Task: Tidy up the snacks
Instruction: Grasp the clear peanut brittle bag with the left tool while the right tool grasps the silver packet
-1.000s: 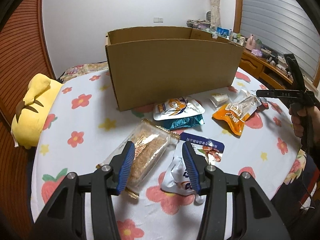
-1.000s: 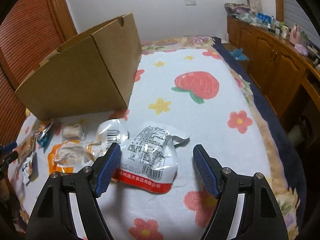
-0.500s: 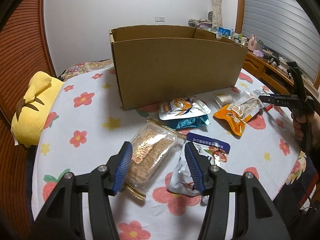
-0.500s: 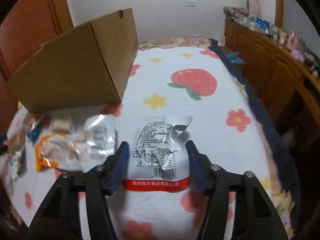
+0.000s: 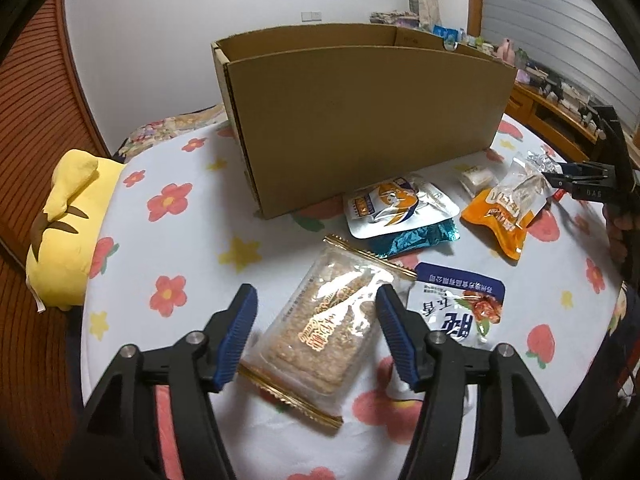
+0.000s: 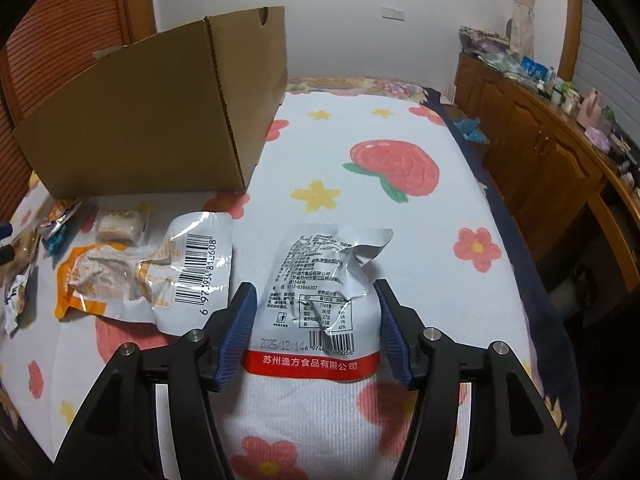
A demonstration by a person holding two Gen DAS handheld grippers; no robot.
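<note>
white wall (image 6: 340, 20), wooden cabinets (image 6: 532, 152) at right, floral bedspread (image 6: 360, 208).

Left gripper (image 5: 316, 334): two black, angular plastic arms, each forked into two struts, tipped with ribbed blue pads (image 5: 239, 334). Two round silver screws (image 5: 195, 337) sat on each arm near the pad. Right gripper (image 6: 316, 334): the same build, black arms with ribbed blue pads (image 6: 239, 330) and paired silver screws (image 6: 431, 333). In the left wrist view the right gripper appeared at the far right edge as a black frame bearing small pale lettering, too small to read, with a hand (image 5: 618, 236) on its black handle.
</note>
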